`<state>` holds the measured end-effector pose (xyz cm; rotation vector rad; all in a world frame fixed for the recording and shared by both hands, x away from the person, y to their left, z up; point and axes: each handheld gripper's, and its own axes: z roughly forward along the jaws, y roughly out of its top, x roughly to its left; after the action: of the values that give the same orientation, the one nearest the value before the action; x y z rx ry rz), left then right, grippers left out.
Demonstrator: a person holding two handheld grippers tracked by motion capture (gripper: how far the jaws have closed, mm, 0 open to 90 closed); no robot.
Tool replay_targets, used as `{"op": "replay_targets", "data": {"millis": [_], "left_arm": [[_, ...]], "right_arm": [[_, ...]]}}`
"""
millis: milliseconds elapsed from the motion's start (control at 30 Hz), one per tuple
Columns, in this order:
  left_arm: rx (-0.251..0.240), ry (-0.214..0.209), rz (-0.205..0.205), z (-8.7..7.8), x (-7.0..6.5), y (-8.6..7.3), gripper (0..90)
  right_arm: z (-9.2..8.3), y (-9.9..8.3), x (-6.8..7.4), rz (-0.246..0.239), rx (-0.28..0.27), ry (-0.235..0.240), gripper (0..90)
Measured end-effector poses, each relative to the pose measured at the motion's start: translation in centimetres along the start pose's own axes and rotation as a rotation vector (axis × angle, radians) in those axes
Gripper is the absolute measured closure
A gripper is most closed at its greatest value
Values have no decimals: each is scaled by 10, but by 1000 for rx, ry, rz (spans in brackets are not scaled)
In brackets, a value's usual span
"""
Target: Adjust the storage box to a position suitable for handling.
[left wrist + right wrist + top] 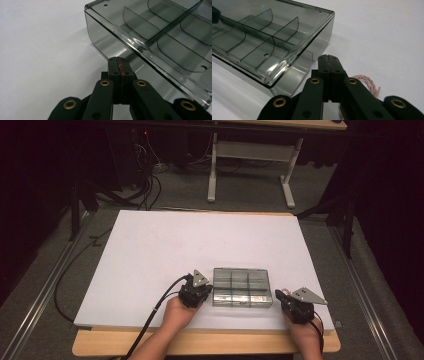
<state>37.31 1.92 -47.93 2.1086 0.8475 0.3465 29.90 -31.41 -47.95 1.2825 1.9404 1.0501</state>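
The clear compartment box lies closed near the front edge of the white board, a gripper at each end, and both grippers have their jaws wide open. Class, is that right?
Not quite. Both gripper views show the left gripper and right gripper shut, beside the clear compartment box.

High view: looks forward and down from above the person's side, far enough to take in the whole white table (150, 250).
Left gripper view: low and close, looks along its jaws at a corner of the clear box (150, 37).
Right gripper view: low and close, faces the box's other end.
Shared: the clear box and table surface.
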Motion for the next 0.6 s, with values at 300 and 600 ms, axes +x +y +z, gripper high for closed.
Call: {"op": "replay_targets", "data": {"millis": [300, 600], "left_arm": [[-57, 16, 9, -18, 14, -7, 883], [-130, 89, 9, -62, 60, -39, 848]], "right_arm": [[-2, -2, -2, 4, -1, -3, 900], [-5, -6, 1, -4, 3, 3, 900]]}}
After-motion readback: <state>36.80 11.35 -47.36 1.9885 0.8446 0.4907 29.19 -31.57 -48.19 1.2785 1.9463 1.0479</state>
